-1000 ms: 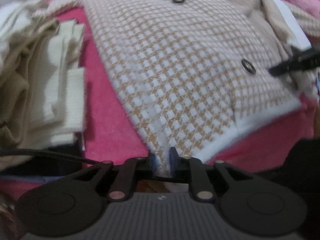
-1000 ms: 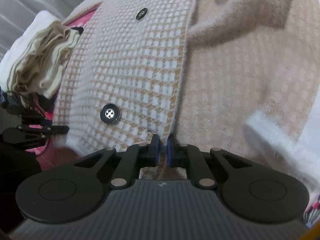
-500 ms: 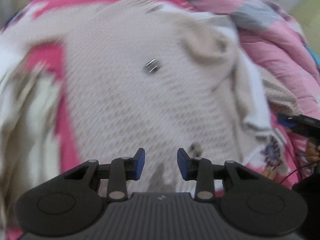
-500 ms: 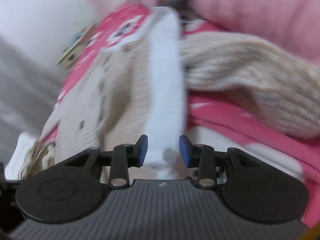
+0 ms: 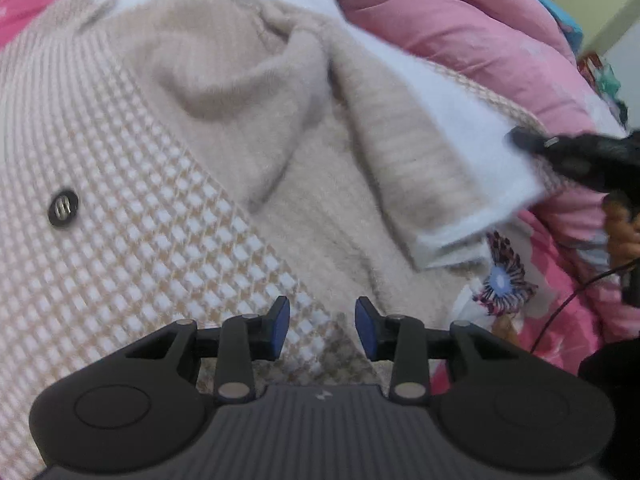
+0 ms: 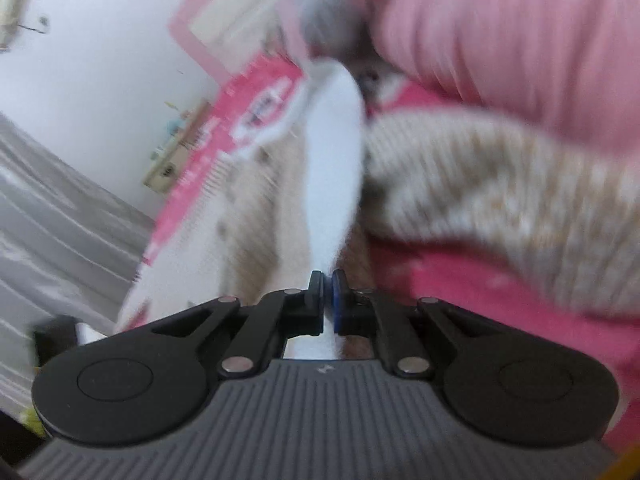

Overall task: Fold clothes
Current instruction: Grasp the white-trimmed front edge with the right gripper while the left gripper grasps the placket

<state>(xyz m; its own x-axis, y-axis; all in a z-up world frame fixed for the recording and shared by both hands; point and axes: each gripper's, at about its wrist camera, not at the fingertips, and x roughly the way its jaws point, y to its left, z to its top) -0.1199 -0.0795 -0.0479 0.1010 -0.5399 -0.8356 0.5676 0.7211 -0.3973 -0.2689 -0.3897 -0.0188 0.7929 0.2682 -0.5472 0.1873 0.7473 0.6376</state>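
Note:
A beige and white checked knit cardigan (image 5: 168,208) with dark buttons lies spread on a pink bedspread. My left gripper (image 5: 322,326) hovers open over its lower front panel, nothing between the blue pads. The cardigan's white sleeve cuff (image 5: 472,148) lies folded over at the right, and my right gripper (image 5: 532,142) reaches it from the right edge. In the blurred right wrist view, my right gripper (image 6: 328,286) is shut on the white cuff (image 6: 334,168), which rises straight ahead from the fingers. The rest of the cardigan (image 6: 248,200) lies beyond to the left.
A pink quilt (image 5: 460,20) is bunched along the far right side of the bed. The floral pink bedspread (image 5: 540,272) shows to the right of the cardigan. A hand (image 5: 624,236) and a black cable are at the right edge. A white wall (image 6: 100,60) is at left.
Both grippers let go of the cardigan's hem and opened. The left one moved up over the front panel and stayed open. The right one swung to the sleeve and shut on the white cuff.

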